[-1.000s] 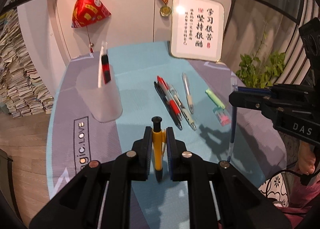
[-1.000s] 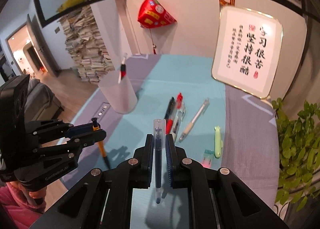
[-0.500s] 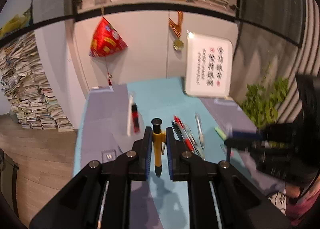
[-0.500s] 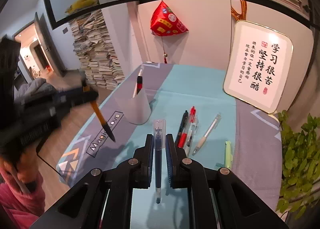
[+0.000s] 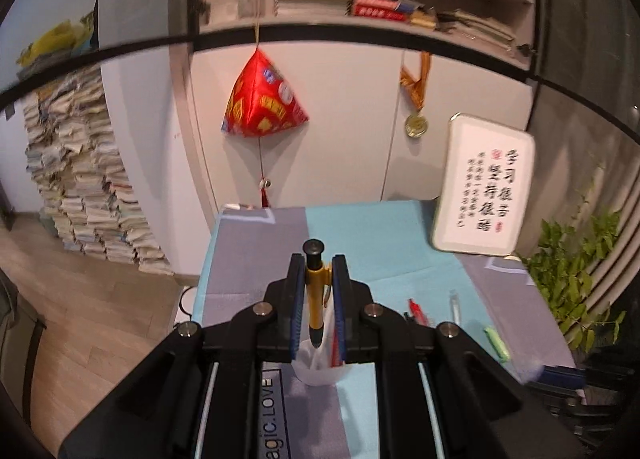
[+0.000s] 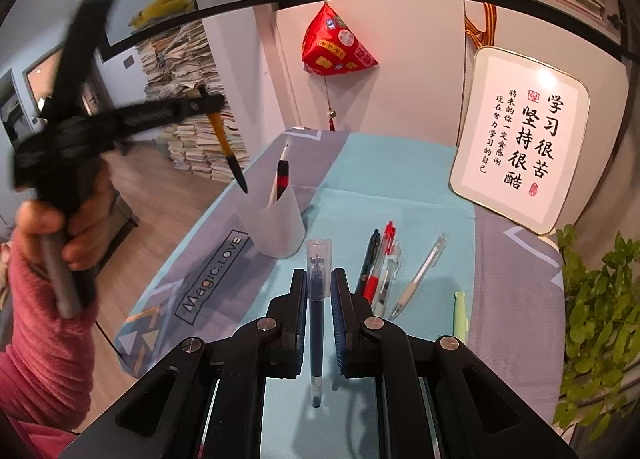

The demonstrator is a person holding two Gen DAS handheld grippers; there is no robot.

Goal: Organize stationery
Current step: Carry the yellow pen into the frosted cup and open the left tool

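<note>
My left gripper (image 5: 316, 291) is shut on a yellow pen (image 5: 315, 299) held upright, its black tip just above the mouth of the translucent white cup (image 5: 320, 367). From the right wrist view that same yellow pen (image 6: 225, 143) hangs tip-down over the cup (image 6: 276, 223), which holds a red-and-black pen (image 6: 282, 179). My right gripper (image 6: 320, 291) is shut on a dark blue capped pen (image 6: 316, 299), above the mat and in front of the cup. Several loose pens (image 6: 384, 267) and a green highlighter (image 6: 460, 315) lie on the mat to the right.
A grey and turquoise mat (image 6: 380, 187) covers the table. A framed calligraphy board (image 6: 520, 139) leans at the back right, with a leafy plant (image 6: 592, 323) beside it. A red ornament (image 6: 336, 47) hangs on the cabinet. Paper stacks (image 6: 188, 99) stand on the floor at left.
My left gripper has risen and swung left with the yellow pen, from above the mat's front to over the cup. The right gripper with the blue pen has hardly moved.
</note>
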